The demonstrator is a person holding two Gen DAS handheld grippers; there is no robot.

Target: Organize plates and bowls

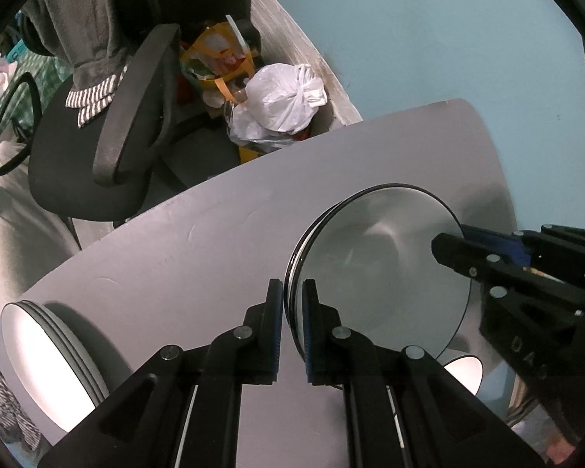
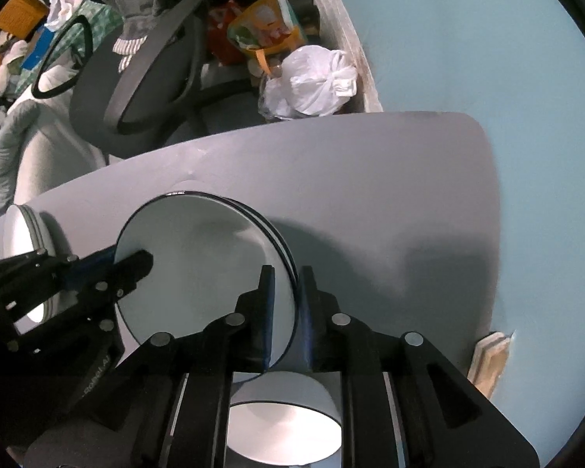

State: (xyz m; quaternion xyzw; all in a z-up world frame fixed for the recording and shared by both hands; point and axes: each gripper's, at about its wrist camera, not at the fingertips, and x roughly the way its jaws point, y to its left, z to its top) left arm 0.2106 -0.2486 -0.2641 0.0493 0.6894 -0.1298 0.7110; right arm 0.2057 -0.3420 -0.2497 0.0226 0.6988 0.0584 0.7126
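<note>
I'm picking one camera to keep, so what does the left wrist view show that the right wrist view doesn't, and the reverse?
Only the left wrist view shows the left gripper end-on, pinching the near rim of the black-rimmed plates.

Only the right wrist view shows the right gripper end-on, with the plates' rim between its pads, and the bowl whole beneath it.

Both show the plates held up between the two grippers, a second plate stack at the table's left edge, the chair and the white bag.
</note>
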